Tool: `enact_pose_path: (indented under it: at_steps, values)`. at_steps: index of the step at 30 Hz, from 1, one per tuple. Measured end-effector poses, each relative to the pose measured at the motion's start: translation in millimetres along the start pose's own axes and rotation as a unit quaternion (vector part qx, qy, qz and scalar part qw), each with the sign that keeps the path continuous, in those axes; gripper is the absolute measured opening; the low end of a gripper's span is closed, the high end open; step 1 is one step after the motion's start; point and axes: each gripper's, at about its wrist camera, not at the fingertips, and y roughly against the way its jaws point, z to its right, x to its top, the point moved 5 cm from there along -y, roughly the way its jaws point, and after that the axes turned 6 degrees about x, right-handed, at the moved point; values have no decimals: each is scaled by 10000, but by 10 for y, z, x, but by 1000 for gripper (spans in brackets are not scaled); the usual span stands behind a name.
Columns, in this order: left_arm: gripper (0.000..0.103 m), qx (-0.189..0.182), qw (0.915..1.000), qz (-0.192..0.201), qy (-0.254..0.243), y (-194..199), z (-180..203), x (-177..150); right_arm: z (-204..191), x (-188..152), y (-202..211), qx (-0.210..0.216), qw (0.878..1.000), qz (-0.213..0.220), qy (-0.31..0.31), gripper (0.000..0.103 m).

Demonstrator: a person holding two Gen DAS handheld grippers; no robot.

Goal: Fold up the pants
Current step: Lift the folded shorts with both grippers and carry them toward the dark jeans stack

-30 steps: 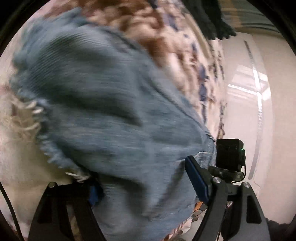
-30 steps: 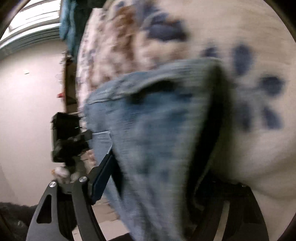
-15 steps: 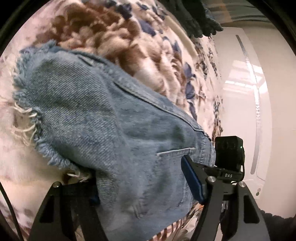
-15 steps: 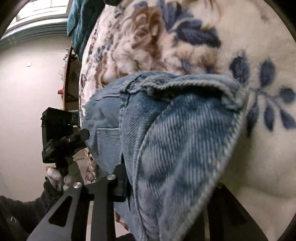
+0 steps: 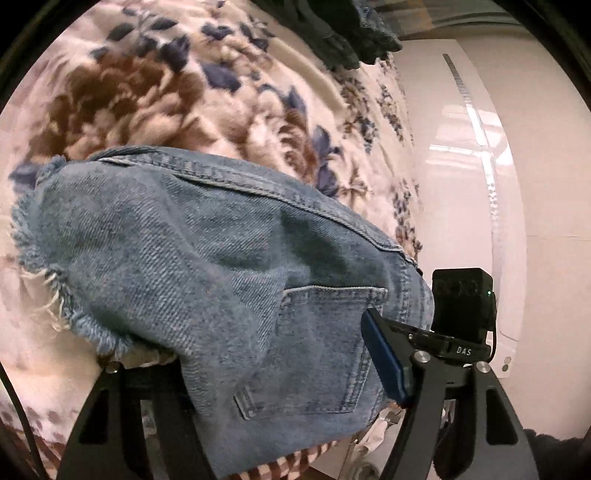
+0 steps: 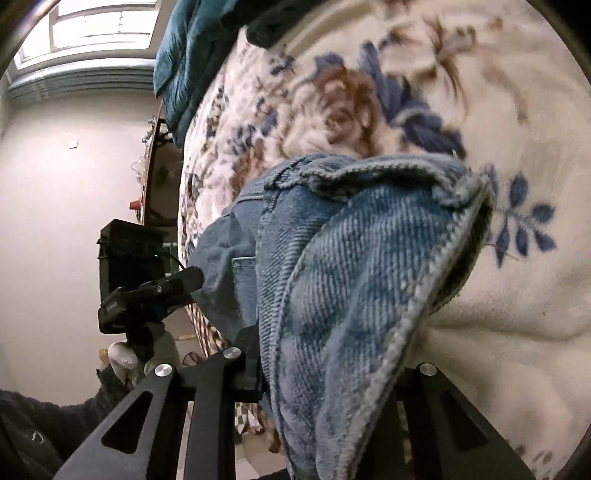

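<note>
So the left gripper [image 5: 280,369] had a fold of the denim pants [image 5: 221,266] draped between its fingers, and the fabric filled the gap, so it looked clamped down on the cloth, though the left finger's pad was hidden under denim. In the left wrist view the frayed hem [image 5: 40,251] sat off to the left on the floral blanket [image 5: 155,92], a back pocket [image 5: 317,347] faced the camera in the middle, and the blue pad of the right-side finger [image 5: 384,354] pressed against the pocket edge. Further right in that view was the other gripper's black camera box [image 5: 461,299], just beside the waistband end. Past that, a glossy white wall [image 5: 498,166]. Up top a dark garment [image 5: 343,33] lay on the blanket. Moving to the right gripper [image 6: 328,376], same deal: the denim bunched thickly between its fingers and spilled over them, so it was closed on the pants too, pads mostly buried. The pants hung off both tools, just above the blanket, with a teal cloth [image 6: 184,55] piled at the far end and a window [image 6: 92,26] at top left.
</note>
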Motion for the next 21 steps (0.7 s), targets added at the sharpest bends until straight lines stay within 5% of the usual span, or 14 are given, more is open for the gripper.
enact_pose_path:
  at_steps: [11, 21]
  values:
    - [68, -131, 9987, 272, -407, 662, 654, 636, -723, 611, 500, 364, 9976, 506, 307, 25]
    - [68, 290, 9946, 602, -794, 1085, 1314, 2013, -1392, 2153, 832, 658, 9934, 571, 742, 24]
